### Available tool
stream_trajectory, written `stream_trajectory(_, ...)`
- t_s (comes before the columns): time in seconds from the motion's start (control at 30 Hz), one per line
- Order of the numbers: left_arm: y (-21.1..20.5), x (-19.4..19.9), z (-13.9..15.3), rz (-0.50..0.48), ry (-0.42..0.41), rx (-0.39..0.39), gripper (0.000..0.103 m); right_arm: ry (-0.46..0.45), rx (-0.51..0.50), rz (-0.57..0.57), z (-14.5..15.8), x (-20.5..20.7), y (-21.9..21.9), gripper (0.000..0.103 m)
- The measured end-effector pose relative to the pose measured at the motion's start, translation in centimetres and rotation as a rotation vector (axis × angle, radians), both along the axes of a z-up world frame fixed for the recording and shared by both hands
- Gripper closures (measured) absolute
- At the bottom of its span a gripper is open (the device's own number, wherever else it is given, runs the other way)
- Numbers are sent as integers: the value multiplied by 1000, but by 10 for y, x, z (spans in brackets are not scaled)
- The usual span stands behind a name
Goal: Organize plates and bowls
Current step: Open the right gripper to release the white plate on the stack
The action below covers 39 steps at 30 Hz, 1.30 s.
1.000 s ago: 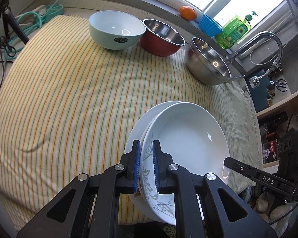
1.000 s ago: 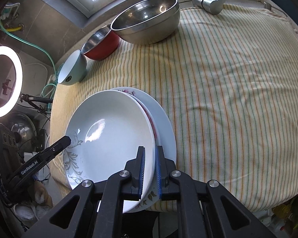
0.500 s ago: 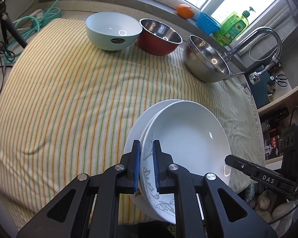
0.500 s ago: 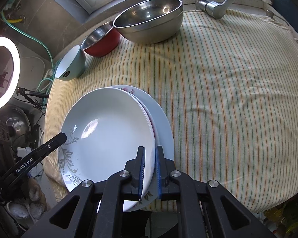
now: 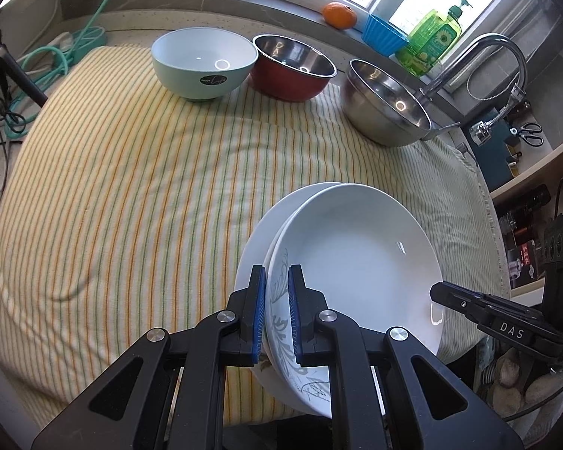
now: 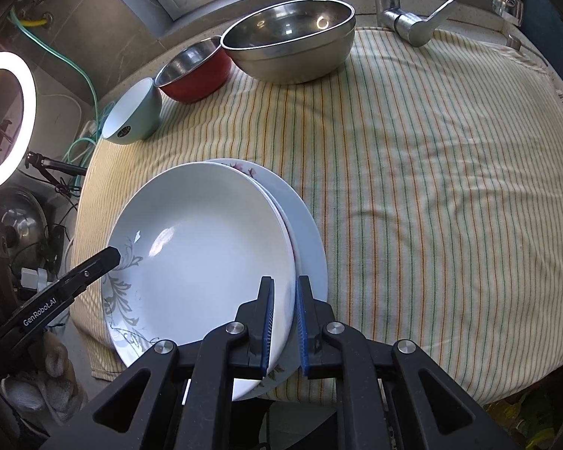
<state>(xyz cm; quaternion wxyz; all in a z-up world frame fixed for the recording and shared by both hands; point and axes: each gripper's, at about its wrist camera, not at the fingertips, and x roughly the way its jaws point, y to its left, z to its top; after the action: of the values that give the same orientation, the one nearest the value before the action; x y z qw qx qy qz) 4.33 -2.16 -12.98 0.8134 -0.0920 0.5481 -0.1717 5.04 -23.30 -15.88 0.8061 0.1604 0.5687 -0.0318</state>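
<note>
On my left wrist camera, the near rim of the top plate [image 5: 360, 262] is hidden behind my left gripper [image 5: 276, 317], whose blue pads are clamped narrowly on that rim; the lower plate [image 5: 259, 232] shows only as a sliver. The stack sits at the near edge of the striped cloth [image 5: 131, 172], with the right gripper [image 5: 480, 311] touching its far rim. On my right wrist camera, my right gripper [image 6: 283, 324] pinches the stack's rim [image 6: 206, 258] likewise; the teal bowl [image 6: 133, 116] is far behind.
</note>
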Motion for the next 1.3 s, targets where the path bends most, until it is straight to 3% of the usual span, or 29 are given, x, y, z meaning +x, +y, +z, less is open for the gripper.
stream_trajectory(0.3,-2,0,5,-6,-19,20,93,-8,-37,10,3,0,3,91)
stream_trajectory(0.73,2,3,18,-4,-37,-11,93,-45,-36,-4,11,-3,0,91)
stream_trajectory(0.97,0,6,30,-5,-52,-25,93,-100,-34,-22,25,-2,-11,84)
stream_trajectory(1.3,-8,22,43,25,-58,-66,93,-195,-21,-70,47,2,-44,84)
